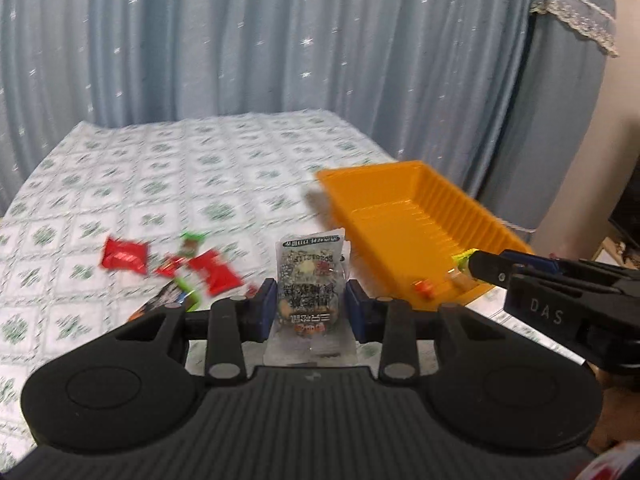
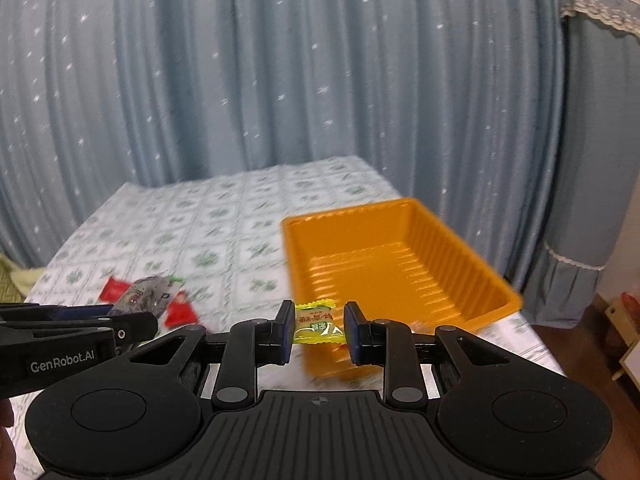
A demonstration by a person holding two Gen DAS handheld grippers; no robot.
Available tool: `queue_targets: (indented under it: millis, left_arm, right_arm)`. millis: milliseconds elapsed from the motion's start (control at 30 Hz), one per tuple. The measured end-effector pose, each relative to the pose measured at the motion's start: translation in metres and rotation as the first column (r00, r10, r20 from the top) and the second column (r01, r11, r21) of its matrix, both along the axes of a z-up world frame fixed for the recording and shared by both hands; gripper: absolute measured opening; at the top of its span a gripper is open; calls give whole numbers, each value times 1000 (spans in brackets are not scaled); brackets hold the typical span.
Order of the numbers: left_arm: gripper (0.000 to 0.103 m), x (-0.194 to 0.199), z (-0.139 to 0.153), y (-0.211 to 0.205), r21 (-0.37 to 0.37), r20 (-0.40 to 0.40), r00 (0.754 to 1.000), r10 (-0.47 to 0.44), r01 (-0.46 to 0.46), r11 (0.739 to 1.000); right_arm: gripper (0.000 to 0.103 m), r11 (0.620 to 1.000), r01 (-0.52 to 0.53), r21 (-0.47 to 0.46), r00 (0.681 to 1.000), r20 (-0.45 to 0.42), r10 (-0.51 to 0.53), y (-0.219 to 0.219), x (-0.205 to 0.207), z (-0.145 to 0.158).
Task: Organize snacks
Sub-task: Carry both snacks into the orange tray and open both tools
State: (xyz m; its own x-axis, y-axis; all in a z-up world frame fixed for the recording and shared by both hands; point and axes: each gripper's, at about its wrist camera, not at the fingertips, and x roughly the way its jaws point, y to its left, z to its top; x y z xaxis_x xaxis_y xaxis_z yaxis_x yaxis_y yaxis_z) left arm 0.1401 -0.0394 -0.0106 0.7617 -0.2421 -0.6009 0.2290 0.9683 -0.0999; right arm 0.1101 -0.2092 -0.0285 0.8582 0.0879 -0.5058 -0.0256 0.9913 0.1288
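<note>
My left gripper (image 1: 311, 300) is shut on a clear snack packet (image 1: 312, 276) with black print, held upright above the table, left of the orange tray (image 1: 416, 196). My right gripper (image 2: 318, 330) is shut on a small yellow candy (image 2: 318, 322) and holds it over the near left corner of the orange tray (image 2: 404, 264). In the left wrist view the right gripper (image 1: 466, 260) reaches in from the right over the tray's near end. In the right wrist view the left gripper (image 2: 136, 322) shows at the left with its packet (image 2: 146, 294). A small orange candy (image 1: 425, 289) lies in the tray.
Red snack packets (image 1: 124, 258) and green-wrapped candies (image 1: 190, 240) lie scattered on the patterned tablecloth (image 1: 200, 168) left of the tray. A dark packet (image 1: 164, 300) lies near my left fingers. Blue curtains (image 1: 280, 40) hang behind the table. The table's right edge runs just past the tray.
</note>
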Motion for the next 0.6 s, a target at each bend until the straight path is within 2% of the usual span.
queue_targets:
  millis: [367, 600]
  left_arm:
    - [33, 33, 22, -55, -25, 24, 995, -94, 95, 995]
    - [33, 54, 26, -81, -25, 26, 989, -143, 144, 989]
  right_arm:
    - [27, 995, 91, 30, 995, 39, -92, -59, 20, 25]
    - [27, 991, 126, 47, 990, 50, -128, -84, 35, 32]
